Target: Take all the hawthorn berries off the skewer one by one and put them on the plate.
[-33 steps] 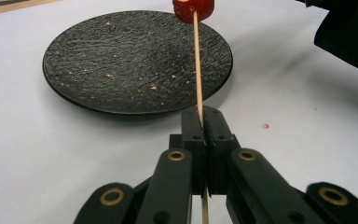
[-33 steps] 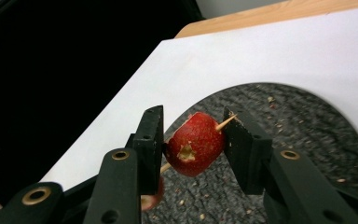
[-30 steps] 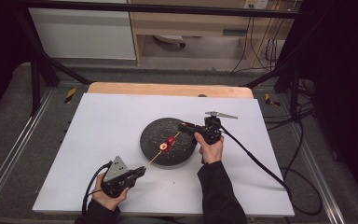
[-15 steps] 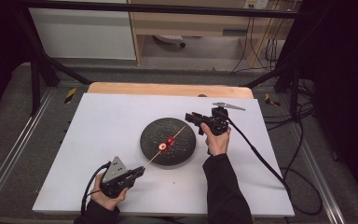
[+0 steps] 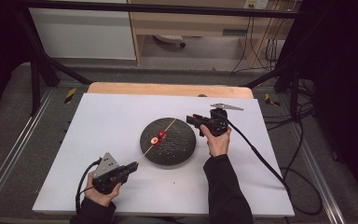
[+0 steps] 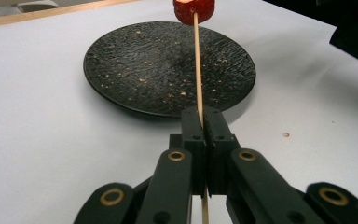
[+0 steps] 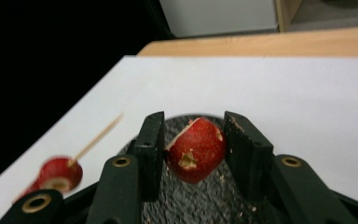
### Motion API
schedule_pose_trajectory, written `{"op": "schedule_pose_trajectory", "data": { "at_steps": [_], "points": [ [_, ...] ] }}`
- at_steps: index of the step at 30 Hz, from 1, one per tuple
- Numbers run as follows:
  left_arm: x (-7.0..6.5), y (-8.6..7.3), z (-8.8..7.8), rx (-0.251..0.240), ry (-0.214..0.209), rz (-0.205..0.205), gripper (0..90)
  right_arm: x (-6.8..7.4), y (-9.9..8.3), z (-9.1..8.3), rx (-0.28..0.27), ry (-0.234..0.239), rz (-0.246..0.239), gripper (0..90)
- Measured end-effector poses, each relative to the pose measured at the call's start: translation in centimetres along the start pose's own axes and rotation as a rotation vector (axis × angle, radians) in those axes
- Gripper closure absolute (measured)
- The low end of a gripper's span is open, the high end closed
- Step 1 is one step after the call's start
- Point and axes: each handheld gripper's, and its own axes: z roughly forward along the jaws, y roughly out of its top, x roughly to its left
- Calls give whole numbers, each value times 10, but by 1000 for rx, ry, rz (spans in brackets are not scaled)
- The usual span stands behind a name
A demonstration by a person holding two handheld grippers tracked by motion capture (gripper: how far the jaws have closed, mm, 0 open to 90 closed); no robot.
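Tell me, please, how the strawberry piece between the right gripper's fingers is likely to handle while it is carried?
The strawberry piece looks soft: its cut face shows a torn hole, so hard squeezing would probably bruise it. It seems light and moist, perhaps slippery between the right gripper fingers. Set down on the plate, its rounded side might rock.

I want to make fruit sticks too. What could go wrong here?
1. The right tool pinches a soft strawberry piece by its sides; squeezing harder could squash it, and it might slip onto the black plate.
2. The skewer is thin and long, gripped at one end by the left tool, so pushing fruit on off-centre could bend or snap it.
3. The fruit already on the skewer might slide off.
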Motion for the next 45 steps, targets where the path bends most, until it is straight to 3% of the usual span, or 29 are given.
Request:
{"op": "schedule_pose_trajectory", "data": {
  "at_steps": [13,25,29,36,37,39,40,45],
  "points": [
    [4,-2,3,16,6,-11,880,3,-44,41,149,-5,-43,602],
    [3,-2,3,18,3,-10,880,3,-68,57,235,-15,-88,573],
    [3,-2,4,23,1,-9,880,3,-67,55,236,-18,-99,533],
    [1,-2,4,20,0,-7,880,10,-55,40,191,-6,-118,412],
    [1,-2,4,19,0,-6,880,13,-51,33,172,-2,-129,337],
    [1,-2,4,20,-2,-4,880,15,-49,30,166,2,-130,302],
    [0,-2,4,20,-3,-3,880,19,-46,24,155,19,-134,230],
    [-3,-1,5,22,-9,5,880,27,-44,13,145,66,-134,122]
  ]
}}
